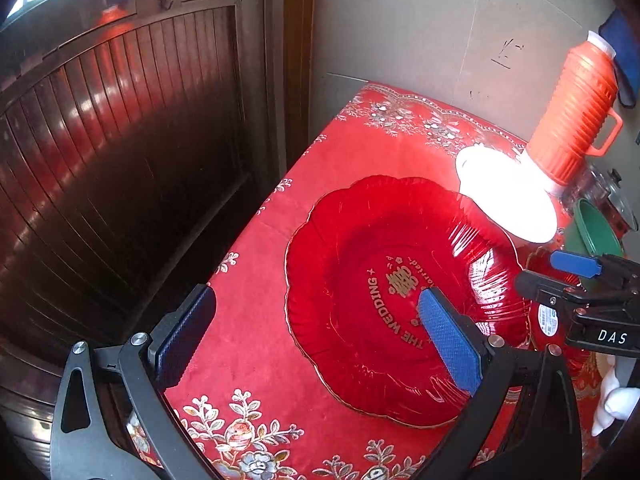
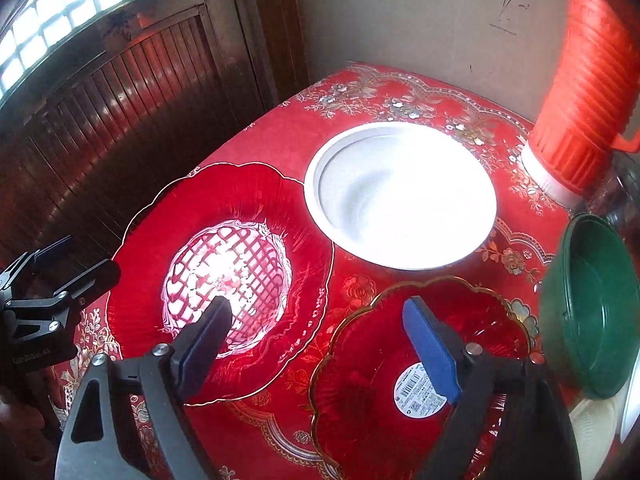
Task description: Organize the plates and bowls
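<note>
Two red glass plates lie on the table with the red embroidered cloth (image 2: 280, 136). The large red plate (image 1: 360, 248) has a scalloped gold rim and the gold words "THE WEDDING" in its middle; it sits near the left edge of the table. The small red plate (image 2: 360, 360) is just beside it on the right, apart from it, and carries a round white sticker (image 2: 418, 394) with a barcode. Behind both plates rests a white bowl (image 2: 400, 196); in the left wrist view it seems to touch the far rim of the large plate, but this cannot be told for sure. A green bowl (image 2: 592, 320) stands tilted at the right side of the table.

The right gripper (image 2: 320, 340) hovers between the two red plates with its jaws apart, and nothing is between them. The left gripper (image 1: 316, 340) hangs over the near left part of the large plate, its jaws wide apart and empty as well.

An orange thermos (image 1: 572, 108) with a white base stands at the back right, near the wall. To the left of the table there is a dark wooden slatted panel (image 1: 120, 140).
</note>
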Motion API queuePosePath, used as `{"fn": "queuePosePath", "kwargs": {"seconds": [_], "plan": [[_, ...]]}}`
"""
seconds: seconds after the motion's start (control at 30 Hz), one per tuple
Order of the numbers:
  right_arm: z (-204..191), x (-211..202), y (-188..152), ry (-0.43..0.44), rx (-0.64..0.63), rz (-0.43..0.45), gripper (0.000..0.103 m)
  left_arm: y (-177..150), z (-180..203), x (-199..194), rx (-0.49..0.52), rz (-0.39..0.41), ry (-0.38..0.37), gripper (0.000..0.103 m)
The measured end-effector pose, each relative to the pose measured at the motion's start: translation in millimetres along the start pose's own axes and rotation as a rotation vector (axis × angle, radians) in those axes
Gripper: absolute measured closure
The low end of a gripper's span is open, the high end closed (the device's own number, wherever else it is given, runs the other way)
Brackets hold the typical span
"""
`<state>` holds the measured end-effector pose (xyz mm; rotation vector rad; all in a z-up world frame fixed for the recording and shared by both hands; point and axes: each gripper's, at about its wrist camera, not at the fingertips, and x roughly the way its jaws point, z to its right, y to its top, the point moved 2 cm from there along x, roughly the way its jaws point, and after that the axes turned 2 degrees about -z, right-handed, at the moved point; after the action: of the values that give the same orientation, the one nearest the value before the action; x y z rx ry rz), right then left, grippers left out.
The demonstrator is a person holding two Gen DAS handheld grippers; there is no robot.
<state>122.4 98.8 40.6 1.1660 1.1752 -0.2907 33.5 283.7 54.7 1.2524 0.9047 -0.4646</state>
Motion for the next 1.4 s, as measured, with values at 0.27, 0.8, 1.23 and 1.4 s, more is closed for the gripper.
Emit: {"fn": "queuePosePath", "kwargs": {"seconds": [0.27,0.8,1.23,1.4], "plan": [[6,21,9,0.036,0.024,-0.062,0.035,6,7,28,0.021,-0.078,-0.015,0.001],[0,39,15,0.093,0.009,-0.08,0.064,14,9,50,0.074,-0.112,0.068,0.064],[-11,37,11,-0.033,-0.057,-0.025,0.063,14,1,56,0.04,-0.146,0.073,0.078],[-13,28,3,-0.013,-0.042,-0.015,0.062,6,-3,54,0.027,-0.14,0.044,0.078]]}}
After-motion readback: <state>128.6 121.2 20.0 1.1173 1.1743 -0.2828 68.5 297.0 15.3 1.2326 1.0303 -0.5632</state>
